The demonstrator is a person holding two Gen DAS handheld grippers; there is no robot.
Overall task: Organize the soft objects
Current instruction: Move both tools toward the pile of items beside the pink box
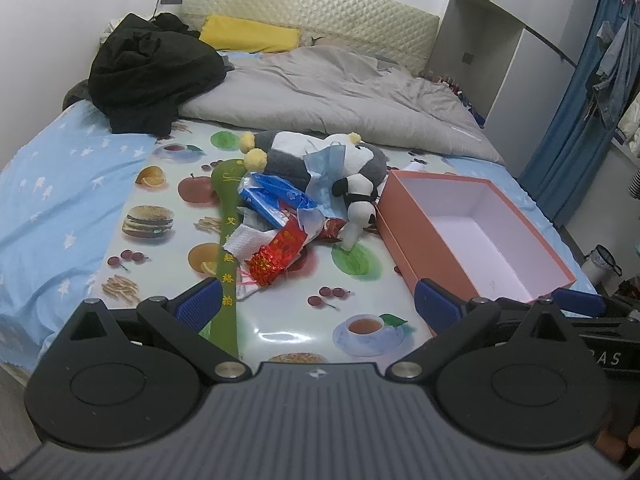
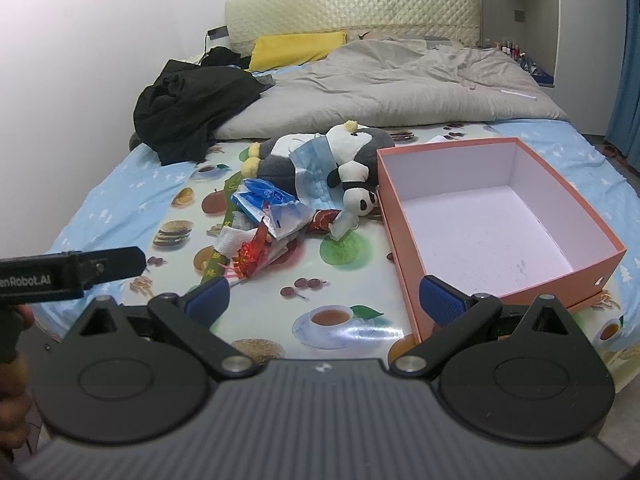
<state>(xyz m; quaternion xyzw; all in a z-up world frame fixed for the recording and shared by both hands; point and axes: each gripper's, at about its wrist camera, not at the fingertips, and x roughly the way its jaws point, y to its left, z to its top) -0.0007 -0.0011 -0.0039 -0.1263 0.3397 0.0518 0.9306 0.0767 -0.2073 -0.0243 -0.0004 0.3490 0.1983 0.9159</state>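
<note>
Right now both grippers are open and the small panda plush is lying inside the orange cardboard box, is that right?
Not quite. The small panda plush lies on the fruit-print mat, outside the orange cardboard box, just beside its left wall; the box is empty. The right wrist view shows this clearly. The rest holds: the left gripper and right gripper are both open.

Left gripper (image 1: pixel 318 306): jaws spread wide, nothing between them, held above a fruit-and-food printed mat (image 1: pixel 168 184) on the bed. Pile at mat centre: grey-and-white plush toy (image 1: pixel 320 156) lying on its side, blue face mask (image 1: pixel 324 168) draped over it, small panda plush (image 1: pixel 358 200), blue packet (image 1: pixel 272 198), red foil packets (image 1: pixel 276 256), white tissue (image 1: pixel 250 240), long green pouch (image 1: pixel 228 248). Just right of the pile: open pink box (image 1: pixel 404 224), white inside. Behind: grey duvet (image 1: pixel 340 96), black clothing (image 1: pixel 152 76), yellow pillow (image 1: pixel 250 34).
</note>
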